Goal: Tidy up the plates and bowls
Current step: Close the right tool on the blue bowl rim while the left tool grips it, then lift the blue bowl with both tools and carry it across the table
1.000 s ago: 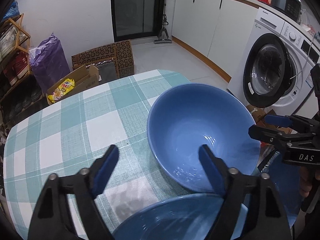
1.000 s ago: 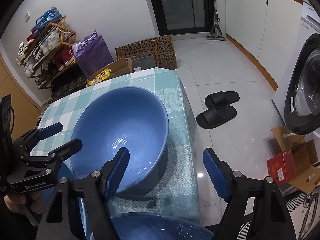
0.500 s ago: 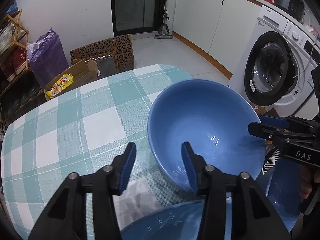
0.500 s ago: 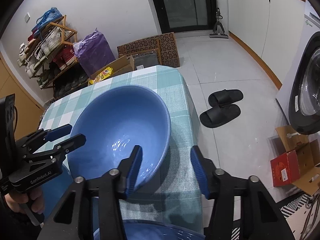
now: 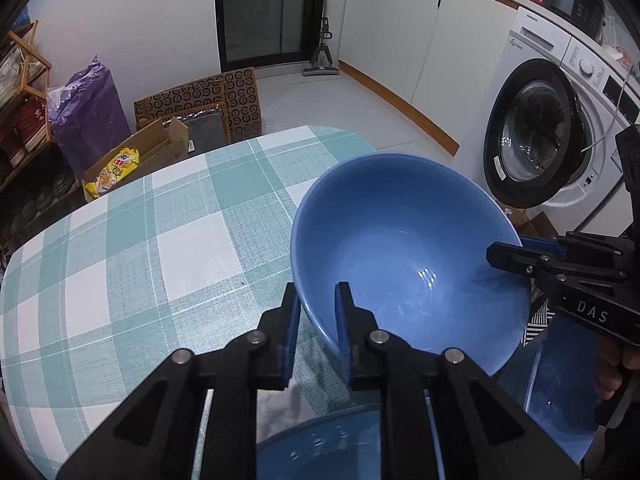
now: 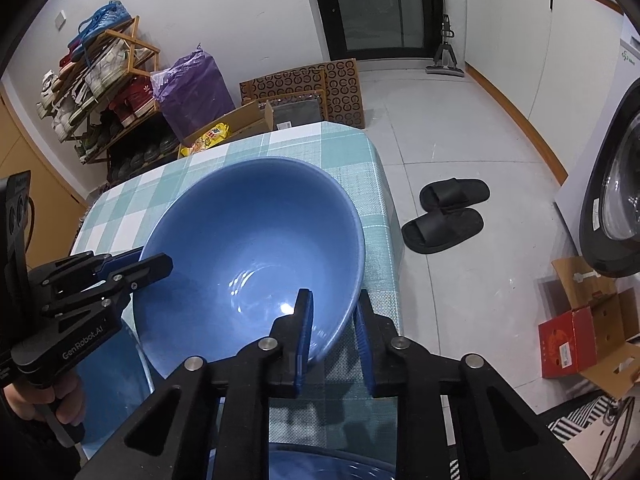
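Two grippers pinch one large blue bowl (image 5: 404, 256) on the checked tablecloth (image 5: 132, 264): the left gripper (image 5: 318, 320) has its jaws narrowed on the bowl's left rim, the right gripper (image 6: 332, 320) clamps the right rim, and another blue dish (image 5: 320, 444) lies nearer.

A plain blue bowl (image 5: 408, 256) sits at centre frame on a desk (image 5: 132, 248) covered in a teal-and-white check. At the upper left of the frame stands a purple bag (image 5: 86, 116), with black slippers (image 6: 446, 214) at the right on the pale grey floor (image 6: 480, 128).
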`<act>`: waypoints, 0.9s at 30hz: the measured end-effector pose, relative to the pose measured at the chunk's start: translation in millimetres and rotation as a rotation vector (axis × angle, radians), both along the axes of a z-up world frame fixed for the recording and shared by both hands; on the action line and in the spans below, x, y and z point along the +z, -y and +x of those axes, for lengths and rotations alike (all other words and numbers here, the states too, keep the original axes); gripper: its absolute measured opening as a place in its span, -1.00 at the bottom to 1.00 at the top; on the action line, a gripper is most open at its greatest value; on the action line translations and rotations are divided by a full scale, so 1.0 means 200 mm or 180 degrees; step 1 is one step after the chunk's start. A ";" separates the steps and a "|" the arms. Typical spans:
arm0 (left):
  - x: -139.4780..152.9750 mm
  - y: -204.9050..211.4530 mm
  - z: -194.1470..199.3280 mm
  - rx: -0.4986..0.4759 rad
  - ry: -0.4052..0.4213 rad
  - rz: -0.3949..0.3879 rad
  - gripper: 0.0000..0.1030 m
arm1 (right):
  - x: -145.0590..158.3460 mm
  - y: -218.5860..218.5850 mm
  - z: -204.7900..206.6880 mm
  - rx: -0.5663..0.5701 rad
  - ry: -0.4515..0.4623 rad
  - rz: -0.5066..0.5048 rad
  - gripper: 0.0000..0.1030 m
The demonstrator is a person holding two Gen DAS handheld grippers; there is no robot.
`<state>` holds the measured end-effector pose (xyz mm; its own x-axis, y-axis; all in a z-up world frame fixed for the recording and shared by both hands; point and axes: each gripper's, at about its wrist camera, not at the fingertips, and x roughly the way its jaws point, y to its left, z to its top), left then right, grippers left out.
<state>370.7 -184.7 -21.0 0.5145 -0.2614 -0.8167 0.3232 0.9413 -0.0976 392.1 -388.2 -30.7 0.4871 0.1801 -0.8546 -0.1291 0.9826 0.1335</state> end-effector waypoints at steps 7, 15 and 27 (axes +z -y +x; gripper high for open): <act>0.01 0.01 0.00 -0.0003 0.0046 0.0008 -0.71 | 0.01 0.00 -0.02 -0.0009 0.0017 -0.0024 -0.65; 0.06 0.00 -0.03 -0.0016 0.0141 -0.0010 -0.71 | 0.05 0.01 -0.05 -0.0021 0.0096 -0.0022 -0.65; 0.22 0.01 -0.14 -0.0038 0.0333 -0.0054 -0.71 | 0.23 0.03 -0.17 -0.0017 0.0309 -0.0017 -0.65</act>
<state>342.8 -186.4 22.7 0.5934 -0.2813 -0.7542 0.3437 0.9358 -0.0786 358.7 -393.7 15.2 0.5686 0.1728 -0.8043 -0.1358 0.9840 0.1155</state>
